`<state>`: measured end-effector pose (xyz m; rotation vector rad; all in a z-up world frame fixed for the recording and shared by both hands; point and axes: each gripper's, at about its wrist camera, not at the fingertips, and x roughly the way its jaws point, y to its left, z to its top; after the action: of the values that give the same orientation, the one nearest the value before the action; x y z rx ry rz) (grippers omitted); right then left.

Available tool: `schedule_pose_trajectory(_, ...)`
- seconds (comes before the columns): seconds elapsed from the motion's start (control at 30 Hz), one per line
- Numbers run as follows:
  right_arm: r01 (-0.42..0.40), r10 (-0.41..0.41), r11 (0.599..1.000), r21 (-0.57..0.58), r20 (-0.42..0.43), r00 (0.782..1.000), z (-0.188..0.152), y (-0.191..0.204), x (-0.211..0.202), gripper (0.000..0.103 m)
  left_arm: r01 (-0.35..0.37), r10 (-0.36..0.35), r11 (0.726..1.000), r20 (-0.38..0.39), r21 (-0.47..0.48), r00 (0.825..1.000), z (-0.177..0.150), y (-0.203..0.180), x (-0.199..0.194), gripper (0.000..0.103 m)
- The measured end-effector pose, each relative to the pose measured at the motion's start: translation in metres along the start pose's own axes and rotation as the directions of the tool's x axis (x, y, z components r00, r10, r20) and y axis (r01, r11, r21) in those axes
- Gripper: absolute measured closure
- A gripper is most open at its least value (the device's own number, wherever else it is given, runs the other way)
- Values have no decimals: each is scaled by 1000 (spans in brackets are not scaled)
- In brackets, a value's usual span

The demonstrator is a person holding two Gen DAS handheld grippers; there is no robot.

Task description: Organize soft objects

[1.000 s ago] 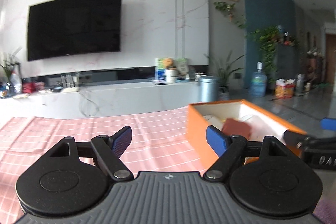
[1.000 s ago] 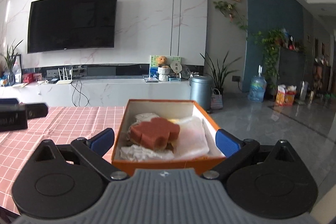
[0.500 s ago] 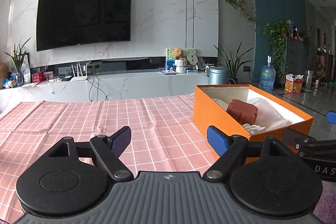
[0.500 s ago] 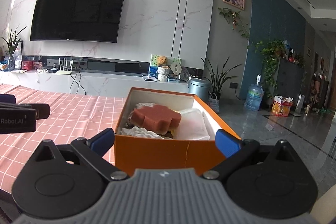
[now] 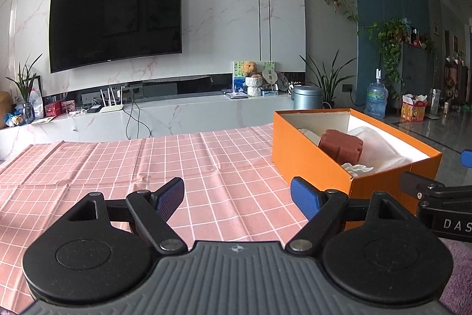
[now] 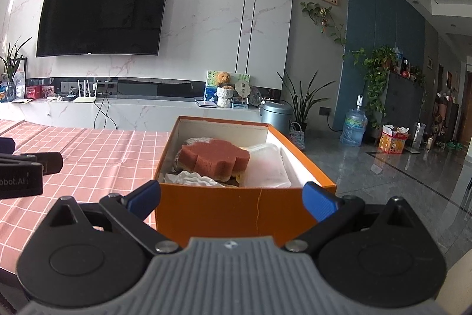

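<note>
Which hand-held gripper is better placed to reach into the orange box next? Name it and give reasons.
Right. The right hand-held gripper is open and faces the orange box head-on, with the sponge straight ahead. The left hand-held gripper points at tablecloth beside it.

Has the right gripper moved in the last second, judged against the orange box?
Yes. The right gripper has backed away and dropped lower: the orange box now shows its front wall, where earlier the view looked down into it.
</note>
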<state>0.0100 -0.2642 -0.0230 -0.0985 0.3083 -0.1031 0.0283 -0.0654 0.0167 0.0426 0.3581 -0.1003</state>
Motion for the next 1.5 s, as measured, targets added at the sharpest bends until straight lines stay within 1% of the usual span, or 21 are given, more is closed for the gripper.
schedule_pose_trajectory(0.37,0,0,1000,11,-15,1000,-3,-2,2,3,-4,4,1000,-20,18,1000,1,-2,-1,6)
schedule_pose_trajectory(1.03,-9,9,1000,4,-16,1000,-3,-3,2,3,-3,4,1000,-21,11,1000,4,-2,-4,6)
schedule_pose_trajectory(1.5,-15,15,1000,0,-17,1000,-4,-2,3,3,-16,16,1000,-16,11,1000,6,-1,-7,6)
